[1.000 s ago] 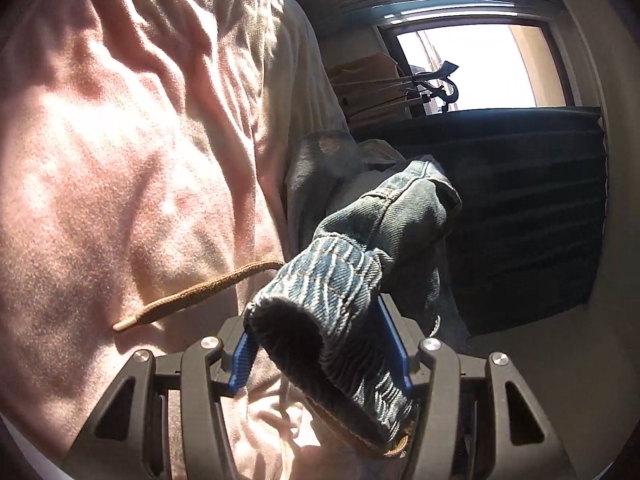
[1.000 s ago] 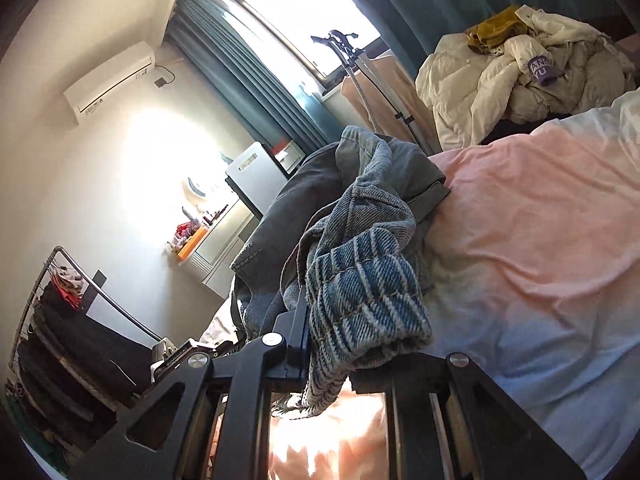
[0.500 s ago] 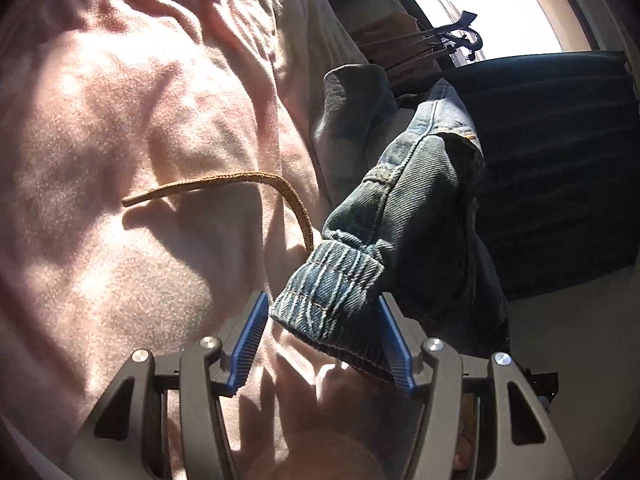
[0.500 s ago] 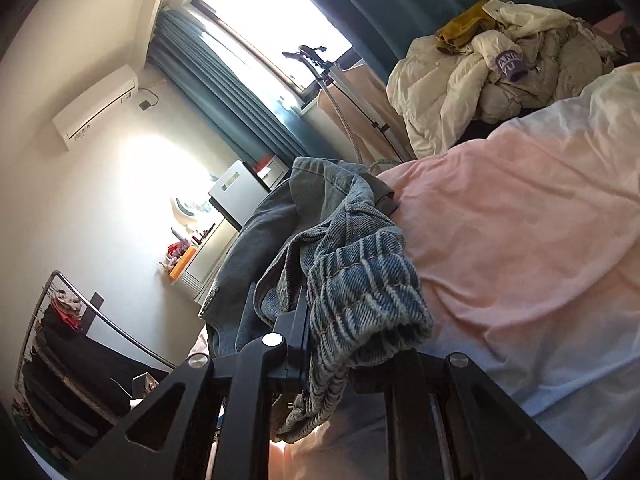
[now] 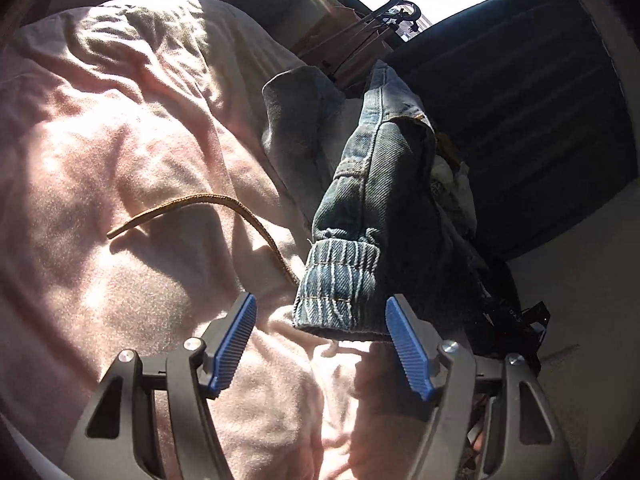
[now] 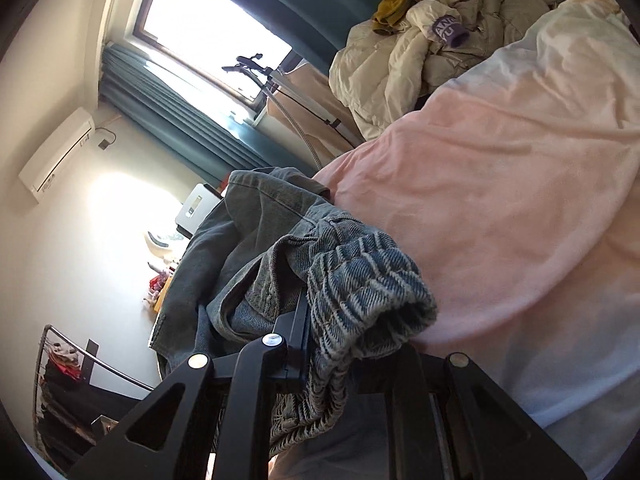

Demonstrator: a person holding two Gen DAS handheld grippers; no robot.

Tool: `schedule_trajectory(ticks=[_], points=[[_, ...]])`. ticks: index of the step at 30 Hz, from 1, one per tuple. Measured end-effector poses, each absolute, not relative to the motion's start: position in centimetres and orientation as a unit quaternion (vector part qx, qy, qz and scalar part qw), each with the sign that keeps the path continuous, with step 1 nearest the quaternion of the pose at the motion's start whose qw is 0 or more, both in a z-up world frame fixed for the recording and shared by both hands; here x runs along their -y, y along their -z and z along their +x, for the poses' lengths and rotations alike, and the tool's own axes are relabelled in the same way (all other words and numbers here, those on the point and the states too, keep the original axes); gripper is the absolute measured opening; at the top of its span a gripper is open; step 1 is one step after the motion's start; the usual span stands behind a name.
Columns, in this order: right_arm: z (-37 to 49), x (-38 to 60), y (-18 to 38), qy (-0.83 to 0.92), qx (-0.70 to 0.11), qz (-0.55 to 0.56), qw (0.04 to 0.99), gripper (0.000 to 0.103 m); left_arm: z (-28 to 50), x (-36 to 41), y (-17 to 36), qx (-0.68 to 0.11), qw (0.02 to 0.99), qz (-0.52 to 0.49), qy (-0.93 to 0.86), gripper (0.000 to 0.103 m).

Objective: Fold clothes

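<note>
**Letting one cuff go, keeping the other**

My left gripper (image 5: 320,344) has its fingers (image 5: 234,344) spreading apart right now. The ribbed cuff (image 5: 338,284) of the denim jacket (image 5: 384,184) hangs just ahead of them, in the gap, but neither blue pad presses on it. I judge this a release: the sleeve is being laid on the pink blanket (image 5: 120,128) so the fold can be built there. A brown cord (image 5: 208,204) lies on the blanket just left of the cuff, running back under it.

My right gripper (image 6: 344,344) is the opposite: fingers pressed close together, pinching the other ribbed cuff (image 6: 360,288), whose fabric bunches over the right finger and trails below. I hold it so the jacket stays under control while the left side lets go.

The left view shows the open gap, the cord and the sleeve running away toward the dark curtain (image 5: 520,100). It hides where the jacket's body goes. The right view supplies that: beyond the fingers the grey-blue body (image 6: 224,240) hangs off the left edge of the bed, and a heap of pale clothes (image 6: 432,32) waits far beyond, on the bed's far end. A clothes rack (image 6: 68,364) stands low to the left.
</note>
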State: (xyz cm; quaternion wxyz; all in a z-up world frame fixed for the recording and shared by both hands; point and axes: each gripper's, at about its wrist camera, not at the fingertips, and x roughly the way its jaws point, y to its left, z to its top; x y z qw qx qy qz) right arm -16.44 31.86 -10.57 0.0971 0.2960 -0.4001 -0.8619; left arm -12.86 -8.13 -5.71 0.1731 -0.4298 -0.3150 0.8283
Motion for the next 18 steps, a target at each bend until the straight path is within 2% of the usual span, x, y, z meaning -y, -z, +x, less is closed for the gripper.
schedule_trajectory(ticks=[2,5,8,15,18], points=[[-16.5,-32.0,10.8,0.862,0.401,0.295,0.092,0.013,-13.5,7.8,6.3,0.313,0.177,-0.443,-0.821,0.069],[-16.9,-32.1,10.8,0.863,0.404,0.291,0.092,0.013,-15.2,7.9,8.0,0.353,0.206,-0.473,-0.781,0.069],[-17.2,-31.9,10.9,0.866,0.396,0.291,0.092,0.013,-16.2,8.6,8.4,0.392,0.233,-0.460,-0.762,0.069],[-17.1,-31.8,10.8,0.868,0.390,0.292,0.090,0.013,-14.6,10.2,5.6,0.391,0.234,-0.396,-0.797,0.069],[-16.8,-31.4,10.3,0.873,0.382,0.288,0.094,0.013,-15.3,10.0,6.3,0.362,0.227,-0.427,-0.797,0.069]])
